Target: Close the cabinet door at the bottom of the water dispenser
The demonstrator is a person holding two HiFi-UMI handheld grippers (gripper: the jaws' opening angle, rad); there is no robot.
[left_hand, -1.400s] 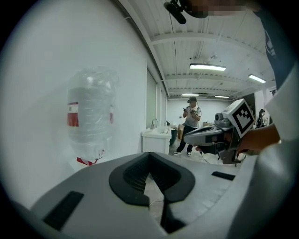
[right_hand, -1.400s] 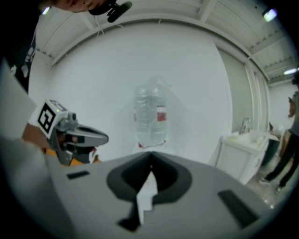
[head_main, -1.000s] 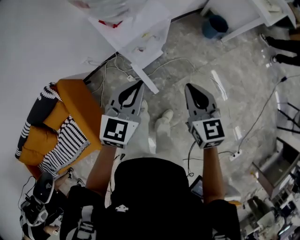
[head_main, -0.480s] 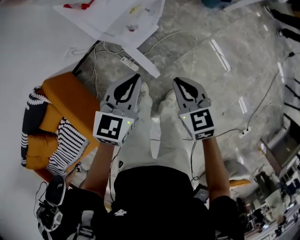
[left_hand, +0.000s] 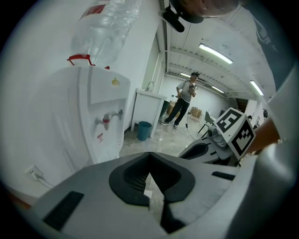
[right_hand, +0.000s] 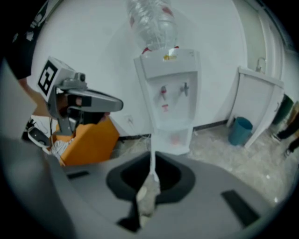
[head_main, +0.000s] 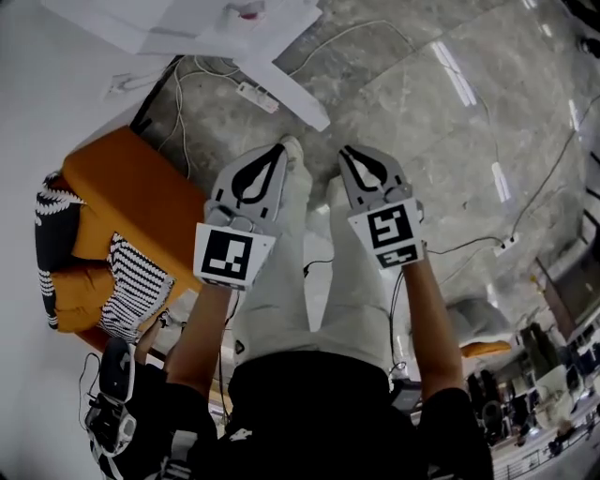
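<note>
The white water dispenser (right_hand: 170, 95) stands against the wall with a clear bottle (right_hand: 154, 23) on top. Its bottom cabinet door (right_hand: 152, 149) is swung open toward me and shows edge-on as a thin white strip. From the head view the door (head_main: 286, 94) juts out from the dispenser (head_main: 216, 19) over the floor. My left gripper (head_main: 278, 150) and right gripper (head_main: 345, 152) hang side by side above my legs, short of the door's end, both shut and empty. In their own views the left gripper (left_hand: 149, 154) and the right gripper (right_hand: 152, 158) show their jaws together.
An orange chair (head_main: 122, 187) with striped cushions stands left of the dispenser. Cables and a power strip (head_main: 255, 96) lie on the marble floor. A white stand (right_hand: 259, 100) and a blue bin (right_hand: 240, 130) are to the right. A person (left_hand: 186, 99) stands far off.
Both grippers have dropped lower and drawn closer together, now over my legs. The dispenser and its open door have slid toward the top of the head view.
</note>
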